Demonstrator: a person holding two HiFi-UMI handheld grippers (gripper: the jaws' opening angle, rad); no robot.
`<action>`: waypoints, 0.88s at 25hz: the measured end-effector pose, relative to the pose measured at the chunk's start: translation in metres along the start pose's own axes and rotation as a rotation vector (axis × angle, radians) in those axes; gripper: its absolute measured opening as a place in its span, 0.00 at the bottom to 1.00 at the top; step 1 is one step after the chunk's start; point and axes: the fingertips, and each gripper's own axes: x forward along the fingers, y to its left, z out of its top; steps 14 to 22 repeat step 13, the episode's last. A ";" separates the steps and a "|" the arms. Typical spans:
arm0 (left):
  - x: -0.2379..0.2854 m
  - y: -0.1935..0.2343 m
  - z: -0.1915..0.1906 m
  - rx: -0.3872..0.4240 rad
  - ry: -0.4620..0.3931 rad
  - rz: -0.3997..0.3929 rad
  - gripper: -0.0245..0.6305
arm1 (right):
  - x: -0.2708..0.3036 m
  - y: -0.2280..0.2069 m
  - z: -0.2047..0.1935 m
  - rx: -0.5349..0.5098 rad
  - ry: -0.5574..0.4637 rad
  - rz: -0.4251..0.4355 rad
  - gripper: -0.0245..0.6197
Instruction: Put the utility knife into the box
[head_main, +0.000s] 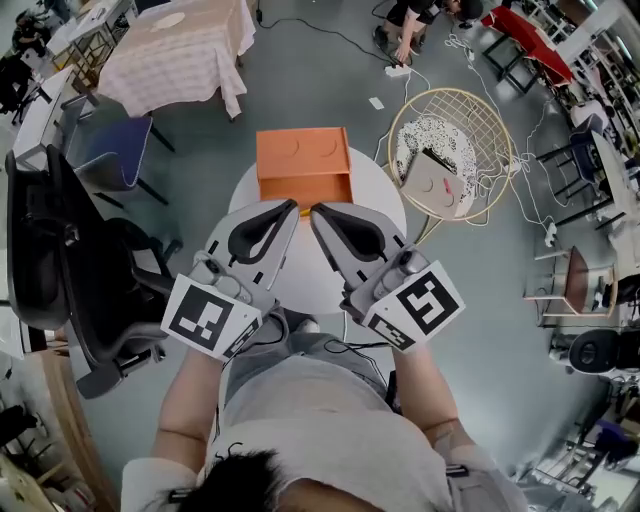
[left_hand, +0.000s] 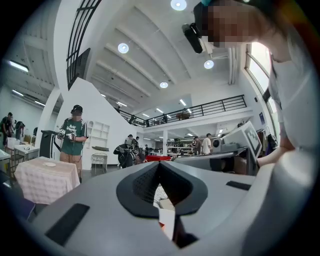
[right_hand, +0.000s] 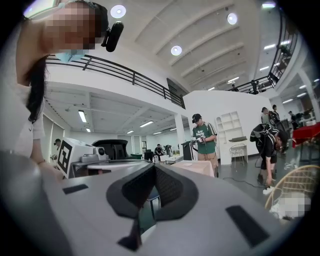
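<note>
Orange box (head_main: 303, 160) on round table (head_main: 378, 192), contents unseen. L gripper (head_main: 293, 207), R gripper (head_main: 316, 211): jaws pressed together, empty.

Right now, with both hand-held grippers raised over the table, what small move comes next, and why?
Probably pull both back to uncover the table: the left hand-held gripper and right hand-held gripper are shut, empty, tips near the orange box, and no utility knife shows.
</note>
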 end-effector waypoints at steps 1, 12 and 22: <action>-0.001 -0.003 0.001 0.001 -0.001 0.002 0.05 | -0.003 0.001 0.001 -0.002 -0.002 0.001 0.05; -0.010 -0.023 0.007 0.012 -0.026 0.013 0.05 | -0.022 0.013 0.003 -0.014 -0.019 0.010 0.05; -0.010 -0.024 0.007 0.013 -0.027 0.015 0.05 | -0.024 0.014 0.003 -0.015 -0.021 0.010 0.05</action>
